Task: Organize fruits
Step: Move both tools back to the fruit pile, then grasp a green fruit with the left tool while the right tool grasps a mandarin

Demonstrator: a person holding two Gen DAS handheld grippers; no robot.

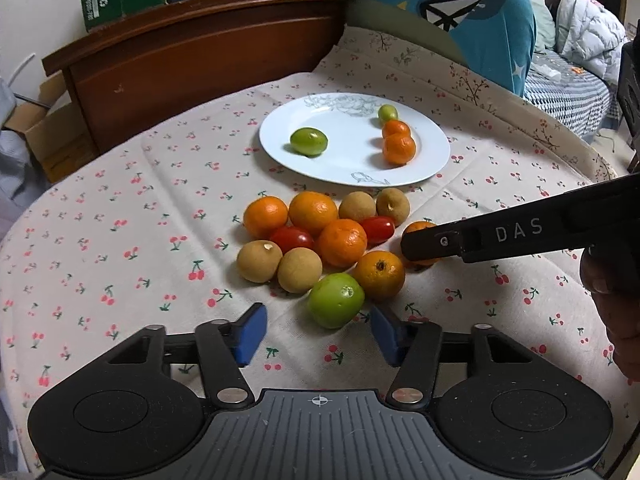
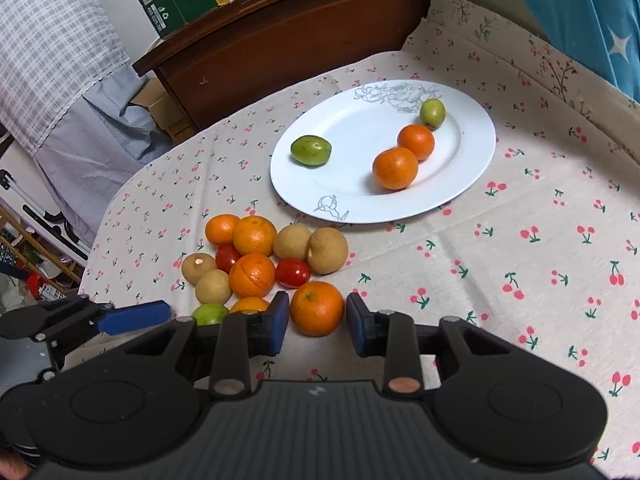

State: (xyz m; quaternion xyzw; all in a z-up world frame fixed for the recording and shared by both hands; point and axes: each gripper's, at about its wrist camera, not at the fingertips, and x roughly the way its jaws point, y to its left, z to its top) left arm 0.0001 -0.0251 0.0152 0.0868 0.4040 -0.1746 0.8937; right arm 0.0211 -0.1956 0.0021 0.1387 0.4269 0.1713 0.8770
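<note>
A white plate [image 1: 348,168] [image 2: 360,200] holds two green fruits and two oranges. In front of it lies a heap of oranges, brown longans, red tomatoes and a green fruit [image 1: 336,300]. My right gripper [image 2: 317,320] is open, its blue pads on either side of an orange [image 2: 317,308] at the heap's right edge; in the left wrist view its finger [image 1: 432,242] covers that orange [image 1: 418,228]. My left gripper [image 1: 318,330] is open and empty just in front of the green fruit; its blue pad shows in the right wrist view [image 2: 134,317].
The cherry-print cloth [image 1: 120,240] covers the round table. A wooden headboard [image 1: 192,60] with boxes stands behind. A teal cushion [image 1: 460,12] leans at the back right. Bare cloth lies right of the heap [image 2: 520,280].
</note>
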